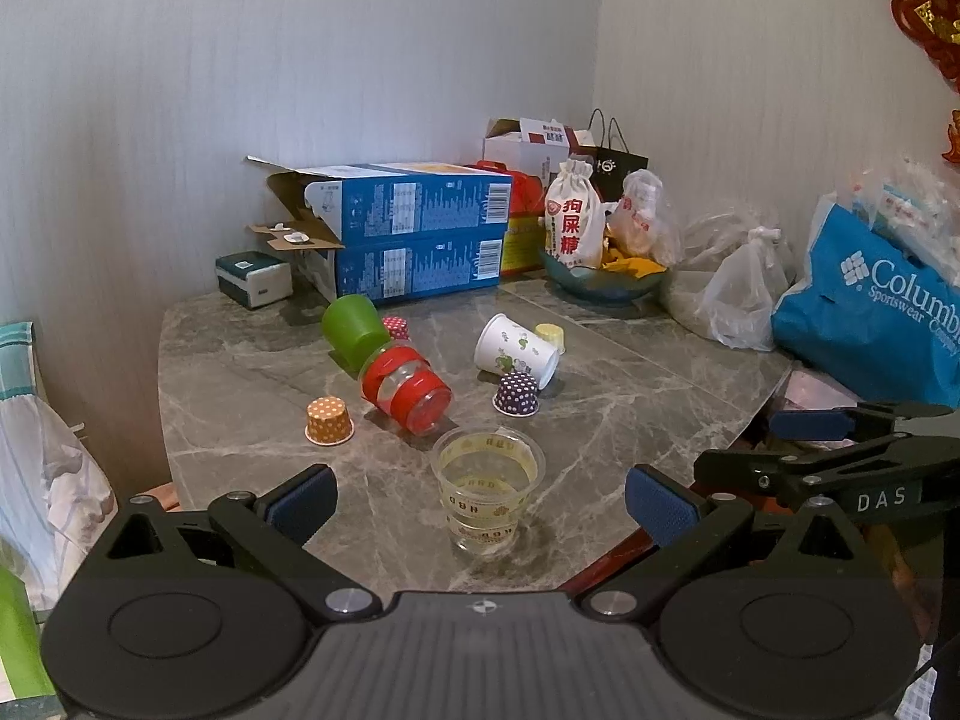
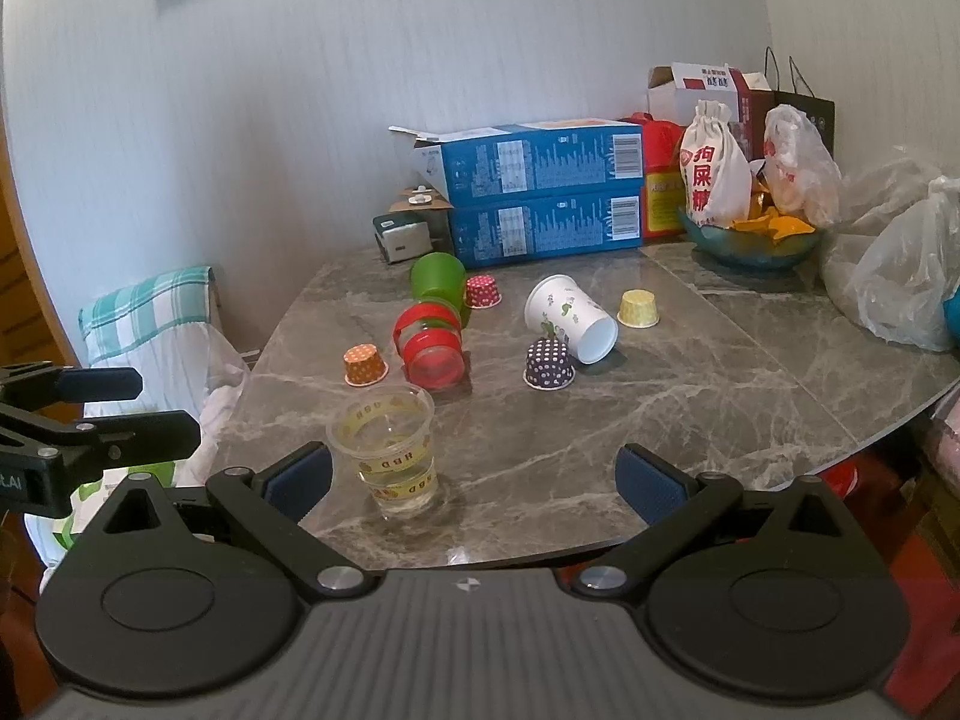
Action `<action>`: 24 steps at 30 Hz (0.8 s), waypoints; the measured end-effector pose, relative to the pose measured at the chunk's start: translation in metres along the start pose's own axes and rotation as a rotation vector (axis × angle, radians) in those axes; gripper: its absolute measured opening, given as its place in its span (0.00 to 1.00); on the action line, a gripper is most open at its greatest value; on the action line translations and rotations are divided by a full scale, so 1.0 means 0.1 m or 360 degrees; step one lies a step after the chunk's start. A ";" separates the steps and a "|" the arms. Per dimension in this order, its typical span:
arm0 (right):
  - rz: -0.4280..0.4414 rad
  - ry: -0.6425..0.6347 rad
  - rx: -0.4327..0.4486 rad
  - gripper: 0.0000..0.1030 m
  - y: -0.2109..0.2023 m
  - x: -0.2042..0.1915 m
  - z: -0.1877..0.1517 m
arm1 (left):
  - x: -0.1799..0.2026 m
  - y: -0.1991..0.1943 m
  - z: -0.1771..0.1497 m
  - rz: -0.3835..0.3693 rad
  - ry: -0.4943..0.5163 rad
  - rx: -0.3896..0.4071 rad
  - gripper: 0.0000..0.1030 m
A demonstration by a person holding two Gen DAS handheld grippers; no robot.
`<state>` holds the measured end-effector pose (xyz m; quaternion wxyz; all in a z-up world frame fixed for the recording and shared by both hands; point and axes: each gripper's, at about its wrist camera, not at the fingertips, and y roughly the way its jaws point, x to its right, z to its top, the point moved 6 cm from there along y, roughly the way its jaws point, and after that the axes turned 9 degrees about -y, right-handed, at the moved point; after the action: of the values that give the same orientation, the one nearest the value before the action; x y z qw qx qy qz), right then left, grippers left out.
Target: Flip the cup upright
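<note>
A clear plastic cup [image 1: 487, 489] with gold print stands upright near the table's front edge; it also shows in the right wrist view [image 2: 390, 450]. Behind it a red-banded clear cup [image 1: 408, 390] [image 2: 429, 343], a green cup [image 1: 354, 327] [image 2: 438, 285] and a white flowered paper cup [image 1: 516, 351] [image 2: 570, 318] lie on their sides. My left gripper [image 1: 480, 501] is open, its fingers either side of the clear cup, not touching. My right gripper [image 2: 474, 483] is open and empty, right of the clear cup.
Small dotted paper cups sit upside down: orange [image 1: 329, 420], purple [image 1: 517, 394], red [image 1: 396, 327], yellow [image 1: 551, 336]. Blue boxes [image 1: 414, 228], a bowl [image 1: 600, 282] with bags and a blue Columbia bag [image 1: 870, 312] line the back and right of the marble table [image 1: 630, 420].
</note>
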<state>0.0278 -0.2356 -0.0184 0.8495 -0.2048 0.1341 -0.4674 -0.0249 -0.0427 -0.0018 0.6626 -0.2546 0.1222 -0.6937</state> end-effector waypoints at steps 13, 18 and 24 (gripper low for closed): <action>-0.0004 0.0000 0.0011 0.99 -0.02 -0.01 -0.01 | 0.02 -0.02 -0.02 -0.0007 0.0016 -0.0004 1.00; -0.0004 0.0004 0.0013 0.99 -0.02 -0.01 -0.01 | 0.02 -0.01 -0.03 -0.0003 0.0020 -0.0009 1.00; -0.0002 0.0014 0.0013 0.99 -0.01 0.02 -0.01 | 0.02 0.00 -0.03 -0.0003 0.0019 -0.0012 1.00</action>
<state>0.0278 -0.2375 -0.0189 0.8494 -0.1994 0.1358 -0.4694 -0.0265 -0.0451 -0.0034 0.6603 -0.2531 0.1284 -0.6953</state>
